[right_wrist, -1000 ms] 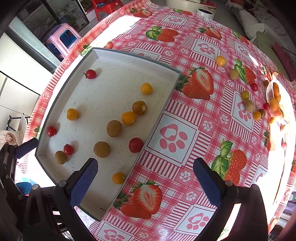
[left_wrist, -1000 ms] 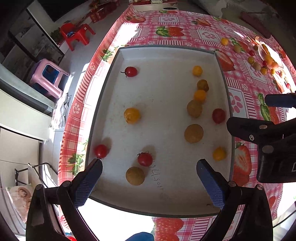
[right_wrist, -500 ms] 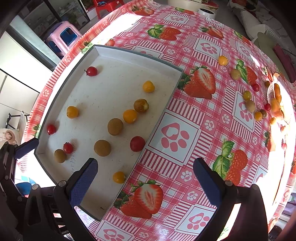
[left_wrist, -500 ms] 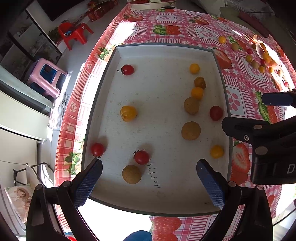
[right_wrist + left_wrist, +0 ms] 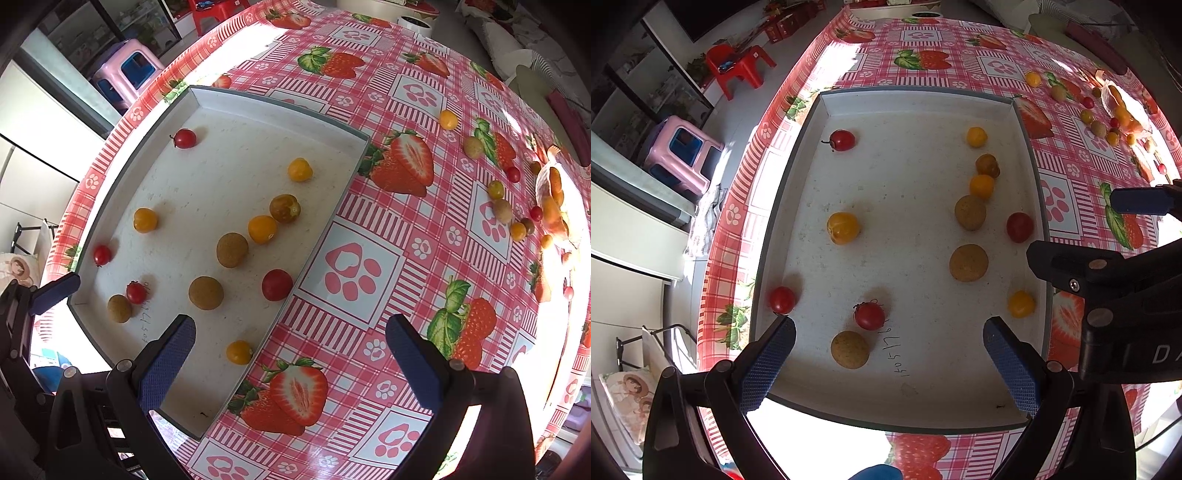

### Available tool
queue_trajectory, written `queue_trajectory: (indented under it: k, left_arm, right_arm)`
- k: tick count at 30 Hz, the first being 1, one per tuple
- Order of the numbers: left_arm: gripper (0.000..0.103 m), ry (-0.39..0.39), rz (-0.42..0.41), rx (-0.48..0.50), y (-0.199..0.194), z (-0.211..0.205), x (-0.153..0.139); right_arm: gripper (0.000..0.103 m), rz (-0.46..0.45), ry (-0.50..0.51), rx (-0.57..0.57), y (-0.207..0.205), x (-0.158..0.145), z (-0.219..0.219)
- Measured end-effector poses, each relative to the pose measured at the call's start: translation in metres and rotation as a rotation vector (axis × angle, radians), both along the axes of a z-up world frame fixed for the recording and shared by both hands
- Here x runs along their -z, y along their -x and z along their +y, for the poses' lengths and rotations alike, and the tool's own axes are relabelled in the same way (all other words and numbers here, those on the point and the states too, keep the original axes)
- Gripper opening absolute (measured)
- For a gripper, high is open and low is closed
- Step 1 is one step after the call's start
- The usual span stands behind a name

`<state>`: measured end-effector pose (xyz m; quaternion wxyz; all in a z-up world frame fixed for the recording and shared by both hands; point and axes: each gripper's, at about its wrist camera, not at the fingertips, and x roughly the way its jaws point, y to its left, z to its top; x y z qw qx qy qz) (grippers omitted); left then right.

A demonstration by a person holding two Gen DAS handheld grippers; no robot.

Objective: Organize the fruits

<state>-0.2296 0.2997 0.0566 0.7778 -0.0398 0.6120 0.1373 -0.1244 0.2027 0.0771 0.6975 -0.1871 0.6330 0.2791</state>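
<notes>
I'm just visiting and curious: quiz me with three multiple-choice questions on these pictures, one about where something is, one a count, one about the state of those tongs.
1. Where is the yellow fruit nearest the big printed strawberry?
A) in the tray
B) on the tablecloth
C) held in tongs

2. How many red tomatoes lie in the tray?
A) two
B) four
C) six

3. The right tongs are:
A) open and holding nothing
B) shut on a tomato
C) shut on the tray's rim

Answers: 1 B, it sits on the checked cloth beyond the tray's wall. 2 B, four red ones show on the white floor. 3 A, the blue pads stand wide apart.
</notes>
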Motion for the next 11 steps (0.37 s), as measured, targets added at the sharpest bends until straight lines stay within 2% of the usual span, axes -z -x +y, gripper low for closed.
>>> queue_trajectory:
  k: [11]
  left_arm:
    - [0.102,-0.003,-0.012,0.011,0.0005,-0.0027,-0.0012]
  right_arm:
    - [0.103,0.001,0.001,0.000,0.0008,0.0010,0.0012]
